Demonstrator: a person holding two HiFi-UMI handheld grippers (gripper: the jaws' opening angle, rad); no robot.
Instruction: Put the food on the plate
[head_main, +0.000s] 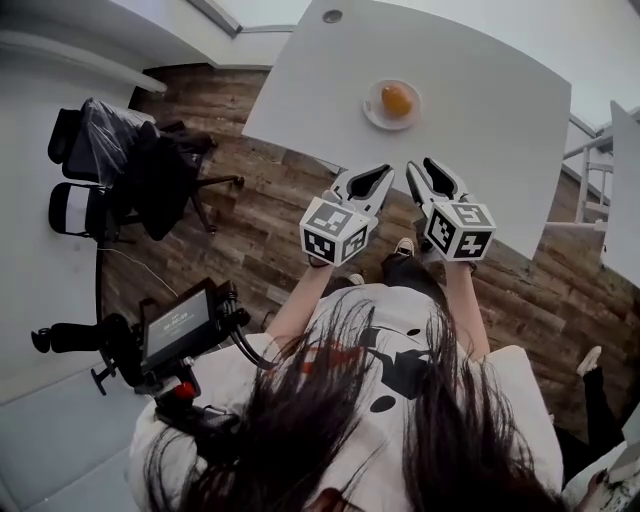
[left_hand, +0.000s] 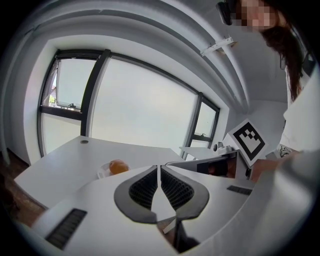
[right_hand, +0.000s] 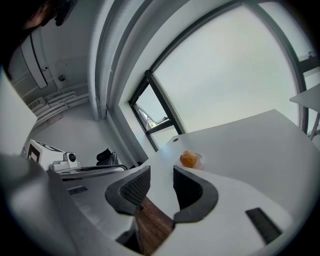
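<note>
On the far surface (head_main: 480, 130), food (head_main: 396, 100) lies on the plate (head_main: 374, 113); left hand-held gripper (left_hand: 159, 169) jaws together, right hand-held gripper (right_hand: 161, 176) slightly apart, both empty.

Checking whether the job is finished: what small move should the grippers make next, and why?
Probably just draw both grippers back and stop. The orange food already lies on the plate on the table. The left gripper and right gripper are both empty, short of the table's near edge, so nothing seems left to carry.
</note>
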